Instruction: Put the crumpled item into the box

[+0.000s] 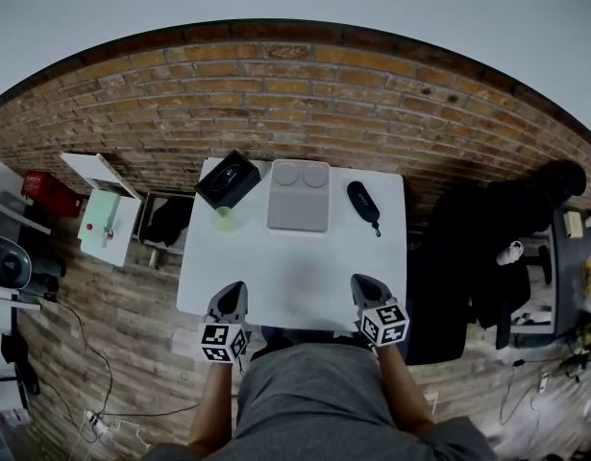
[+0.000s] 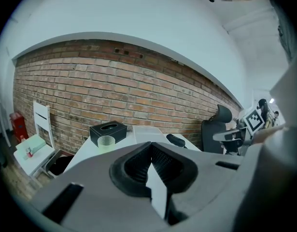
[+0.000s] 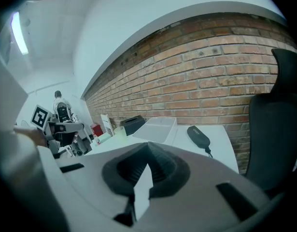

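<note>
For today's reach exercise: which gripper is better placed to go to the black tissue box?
Probably the left gripper: the black tissue box sits at the table's far left, on its side; the right gripper would cross over.

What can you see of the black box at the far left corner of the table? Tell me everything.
The black box is low, rectangular and matte, and it looks like a carton. An oval opening in its top shows only darkness inside. It lies flat on the white table, turned askew to the table's edges, beside the grey tray. A pale green cup stands close in front of it; whether they touch is unclear.
</note>
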`<state>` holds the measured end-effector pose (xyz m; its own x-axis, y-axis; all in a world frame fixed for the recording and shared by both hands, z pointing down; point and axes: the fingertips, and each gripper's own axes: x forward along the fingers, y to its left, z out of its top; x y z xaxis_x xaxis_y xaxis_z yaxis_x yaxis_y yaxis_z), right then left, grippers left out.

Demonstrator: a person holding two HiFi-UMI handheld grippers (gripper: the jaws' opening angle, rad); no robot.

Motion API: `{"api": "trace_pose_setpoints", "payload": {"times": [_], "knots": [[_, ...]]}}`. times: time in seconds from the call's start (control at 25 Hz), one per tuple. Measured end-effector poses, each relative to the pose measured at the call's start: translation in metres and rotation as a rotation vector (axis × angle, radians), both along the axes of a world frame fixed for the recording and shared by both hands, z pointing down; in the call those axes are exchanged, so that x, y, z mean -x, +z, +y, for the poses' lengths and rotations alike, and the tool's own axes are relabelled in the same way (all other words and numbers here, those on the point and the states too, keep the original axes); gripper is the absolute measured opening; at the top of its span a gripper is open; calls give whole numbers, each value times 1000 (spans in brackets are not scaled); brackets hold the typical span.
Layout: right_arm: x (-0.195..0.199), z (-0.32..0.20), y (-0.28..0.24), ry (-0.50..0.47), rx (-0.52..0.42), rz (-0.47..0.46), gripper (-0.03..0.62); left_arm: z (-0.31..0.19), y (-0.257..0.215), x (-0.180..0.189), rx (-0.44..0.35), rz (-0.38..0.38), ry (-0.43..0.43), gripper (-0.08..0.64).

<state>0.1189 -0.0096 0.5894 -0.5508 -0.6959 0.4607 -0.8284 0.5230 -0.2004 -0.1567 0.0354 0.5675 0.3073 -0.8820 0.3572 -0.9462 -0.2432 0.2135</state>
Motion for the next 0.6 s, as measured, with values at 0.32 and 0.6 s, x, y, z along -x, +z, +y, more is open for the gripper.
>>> {"api": "trace_pose_setpoints", "payload": {"times": [0.32,0.6], "knots": [[0,4,-13,-30,-25,34,2,7,3,14,22,-2,-14,5],[-2,13,-17,-17,-27,50,3,9,-2,7,13,-5,16,6]]}}
